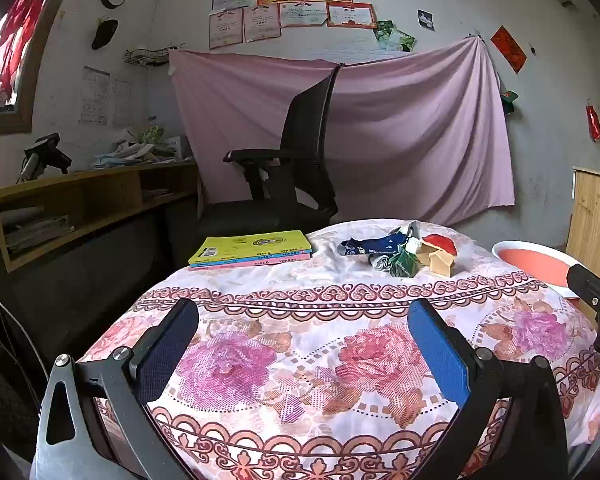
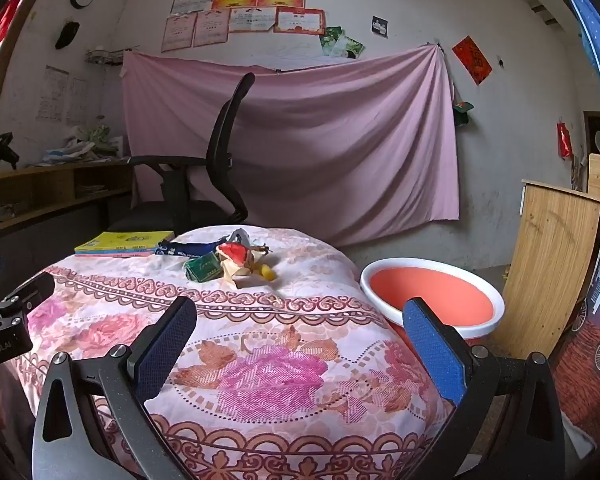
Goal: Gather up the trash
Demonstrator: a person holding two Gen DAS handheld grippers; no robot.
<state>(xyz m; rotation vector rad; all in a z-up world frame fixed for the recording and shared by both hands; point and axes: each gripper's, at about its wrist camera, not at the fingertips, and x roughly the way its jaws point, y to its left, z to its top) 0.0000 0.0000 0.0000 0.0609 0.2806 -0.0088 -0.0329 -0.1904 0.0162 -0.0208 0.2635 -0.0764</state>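
Left gripper (image 1: 303, 320): jaws spread wide, nothing between them, two blue-padded fingers (image 1: 440, 352) framing bare flowered tablecloth (image 1: 300, 364) in the lower half of its frame. Right gripper (image 2: 300, 320): jaws equally wide and empty, over the same cloth, its right finger overlapping the rim of the basin in the picture. Each gripper shows at the other's frame edge: the right one at the far right of the left view, the left one at the far left of the right view. Open cloth runs from both sets of fingers up to the patterned heart border; nothing lies on that stretch. Trash pile (image 1: 404, 252), one cluster, at centre-right of the left view and centre-left of the right view, near the far edge of the table: one dark blue wrapper (image 1: 370, 246), one green packet (image 2: 202, 269), one crumpled tan paper piece with a red part (image 2: 236, 258), one small yellow scrap (image 2: 269, 274); pieces touch or overlap, exact count of smaller bits not clear. Books (image 1: 252, 250): a stack of three, yellow on top, at the table's far left edge, just beside the pile. Basin (image 2: 432, 296): one, red inside with a white rim, below the table's right edge. Beyond the far edge: one black office chair (image 1: 296, 160), one pink hanging sheet (image 1: 400, 128). Right of the basin: a wooden board (image 2: 548, 264).
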